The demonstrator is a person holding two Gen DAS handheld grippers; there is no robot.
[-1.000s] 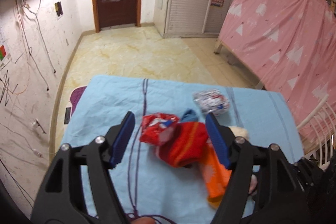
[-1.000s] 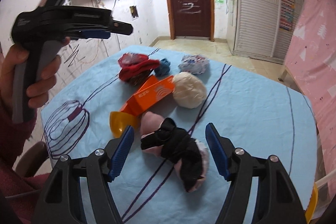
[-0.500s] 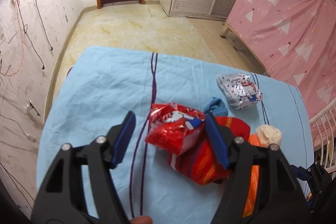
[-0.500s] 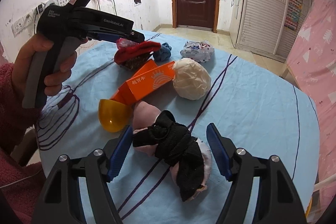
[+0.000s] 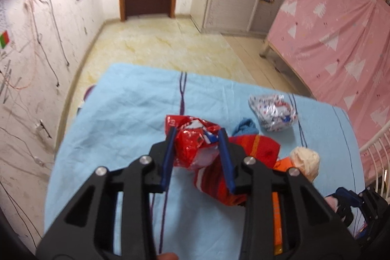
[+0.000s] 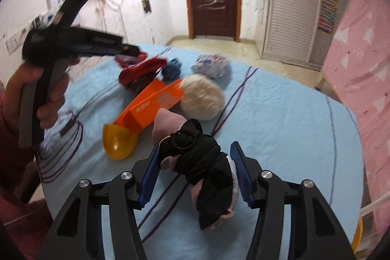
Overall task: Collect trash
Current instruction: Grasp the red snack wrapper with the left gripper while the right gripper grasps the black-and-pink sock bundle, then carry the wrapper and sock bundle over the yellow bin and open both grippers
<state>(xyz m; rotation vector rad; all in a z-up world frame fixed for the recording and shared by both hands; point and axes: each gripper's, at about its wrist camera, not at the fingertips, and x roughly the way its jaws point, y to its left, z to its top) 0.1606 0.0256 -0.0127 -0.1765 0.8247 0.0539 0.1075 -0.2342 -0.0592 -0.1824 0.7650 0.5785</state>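
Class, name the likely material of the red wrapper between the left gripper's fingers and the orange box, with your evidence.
Red wrapper: probably metallised plastic film; it is glossy, crinkled and glints. Orange box: likely printed cardboard; matte flat faces, crisp folded edges.

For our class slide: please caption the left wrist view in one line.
Left claw closing around a crumpled red wrapper on the blue tablecloth.

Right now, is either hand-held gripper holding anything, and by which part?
The left hand-held gripper is closing on the red snack wrapper, pads at its crumpled sides. The right hand-held gripper is closing around the black-and-pink cloth bundle, not yet gripped.
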